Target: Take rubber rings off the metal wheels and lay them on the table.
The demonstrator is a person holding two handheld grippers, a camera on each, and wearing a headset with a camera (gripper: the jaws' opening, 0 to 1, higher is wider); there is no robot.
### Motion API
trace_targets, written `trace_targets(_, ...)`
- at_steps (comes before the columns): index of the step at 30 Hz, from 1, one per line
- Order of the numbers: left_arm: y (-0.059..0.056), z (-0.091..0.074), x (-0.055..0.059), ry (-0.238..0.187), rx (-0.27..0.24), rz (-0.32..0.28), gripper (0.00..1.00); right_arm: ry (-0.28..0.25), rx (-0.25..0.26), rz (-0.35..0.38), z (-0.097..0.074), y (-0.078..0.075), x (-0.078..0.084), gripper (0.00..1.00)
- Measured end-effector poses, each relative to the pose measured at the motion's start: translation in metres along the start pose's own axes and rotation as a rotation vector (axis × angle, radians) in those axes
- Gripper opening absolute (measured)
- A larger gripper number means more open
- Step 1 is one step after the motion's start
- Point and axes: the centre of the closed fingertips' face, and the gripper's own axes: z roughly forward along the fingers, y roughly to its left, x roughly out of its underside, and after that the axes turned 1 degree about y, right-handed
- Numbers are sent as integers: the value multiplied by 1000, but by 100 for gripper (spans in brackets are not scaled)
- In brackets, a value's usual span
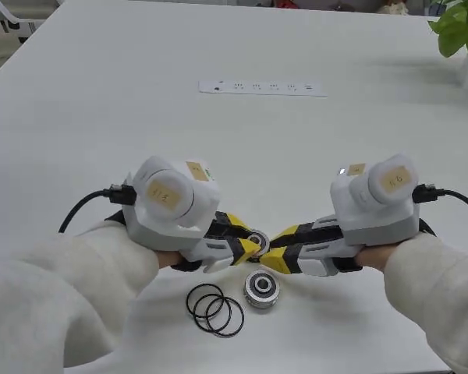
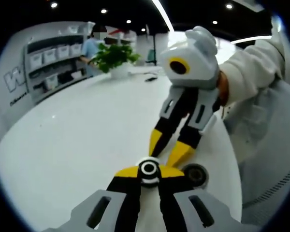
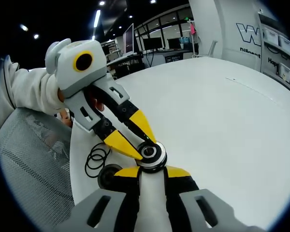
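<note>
While the white table (image 1: 351, 132) already bears three loose rubber rings (image 1: 214, 309), the task looks partway done; the left gripper (image 1: 248, 238) and right gripper (image 1: 278, 246) meet just above it, each narrowed onto one metal wheel (image 1: 257, 240) from opposite sides; whether its ring has started off, I cannot tell; a second wheel (image 1: 261, 288), dark-rimmed and probably still ringed, lies beside the rings.

Rubber rings (image 1: 214, 308) lie on the desk (image 1: 101, 117) near its front edge, a wheel (image 1: 261, 287) just right of them. Behind, a second wheel (image 1: 257, 240) sits between the left gripper (image 1: 252, 246) and right gripper (image 1: 270, 252). A power strip (image 1: 263, 87) lies far beyond.
</note>
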Motion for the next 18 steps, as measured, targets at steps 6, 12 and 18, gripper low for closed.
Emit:
trace_targets(6, -1, -1, 0, -1, 0, -7, 14, 8, 0, -26, -1, 1, 2, 12)
trace_targets(12, -2, -1, 0, -2, -3, -20, 14, 11, -1, -32, -1, 1, 2, 9)
trace_targets(18, -2, -1, 0, -7, -7, -32, 14, 11, 10, -31, -3, -1, 2, 1)
